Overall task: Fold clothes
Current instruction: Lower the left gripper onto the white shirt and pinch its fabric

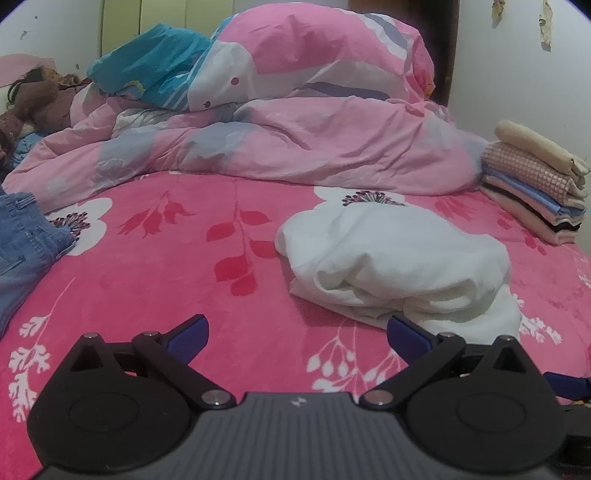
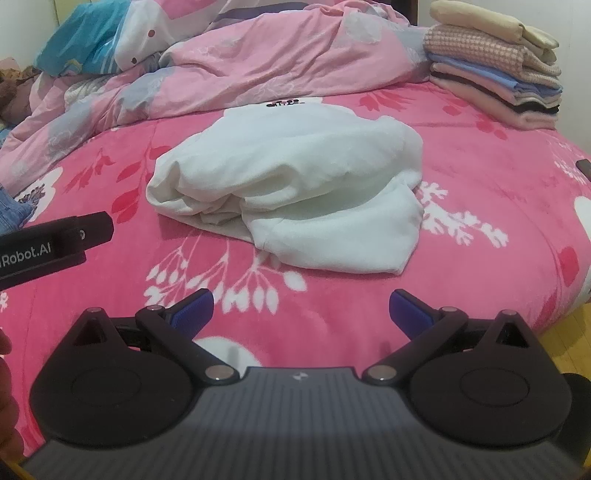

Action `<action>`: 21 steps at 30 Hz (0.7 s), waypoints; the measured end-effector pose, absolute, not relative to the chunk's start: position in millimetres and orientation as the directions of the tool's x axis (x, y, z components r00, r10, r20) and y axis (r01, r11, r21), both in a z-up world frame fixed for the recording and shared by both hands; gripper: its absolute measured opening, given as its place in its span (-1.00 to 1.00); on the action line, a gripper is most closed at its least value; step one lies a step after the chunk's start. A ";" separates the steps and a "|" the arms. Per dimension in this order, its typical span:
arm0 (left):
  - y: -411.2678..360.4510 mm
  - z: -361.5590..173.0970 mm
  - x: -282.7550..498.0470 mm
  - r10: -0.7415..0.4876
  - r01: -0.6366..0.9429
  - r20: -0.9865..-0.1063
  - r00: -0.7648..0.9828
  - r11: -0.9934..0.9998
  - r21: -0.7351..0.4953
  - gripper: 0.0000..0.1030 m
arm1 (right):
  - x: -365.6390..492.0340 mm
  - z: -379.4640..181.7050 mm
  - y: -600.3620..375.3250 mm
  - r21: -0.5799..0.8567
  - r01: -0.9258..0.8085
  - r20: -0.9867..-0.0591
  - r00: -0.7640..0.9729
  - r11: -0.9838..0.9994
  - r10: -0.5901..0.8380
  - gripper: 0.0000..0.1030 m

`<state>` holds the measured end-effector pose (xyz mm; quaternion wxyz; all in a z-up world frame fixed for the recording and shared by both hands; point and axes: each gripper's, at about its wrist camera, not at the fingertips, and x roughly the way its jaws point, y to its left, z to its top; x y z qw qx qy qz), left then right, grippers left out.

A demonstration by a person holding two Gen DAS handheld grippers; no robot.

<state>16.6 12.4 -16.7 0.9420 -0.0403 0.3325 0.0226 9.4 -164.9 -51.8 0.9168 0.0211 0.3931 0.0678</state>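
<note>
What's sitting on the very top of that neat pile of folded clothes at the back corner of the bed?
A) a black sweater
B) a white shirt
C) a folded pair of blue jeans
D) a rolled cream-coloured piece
D: the stack of folded clothes is topped by a rolled cream garment, resting on a pink checked piece; the white garment lies apart, mid-bed.

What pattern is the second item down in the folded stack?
Pink-and-white small check on the second folded item, clearest in the right wrist view.
</note>
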 end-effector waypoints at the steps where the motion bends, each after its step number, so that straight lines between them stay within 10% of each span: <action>1: 11.4 -16.3 17.5 0.010 -0.064 -0.627 0.779 0.996 -0.064 1.00 | 10.7 -52.2 -166.0 0.096 -0.110 -0.718 0.680 0.989 0.145 0.97; 21: -14.6 -17.9 100.0 -0.114 0.053 -0.559 0.821 0.991 -0.125 1.00 | 41.0 -54.3 -262.7 0.214 -0.106 -0.515 0.832 0.971 0.205 0.98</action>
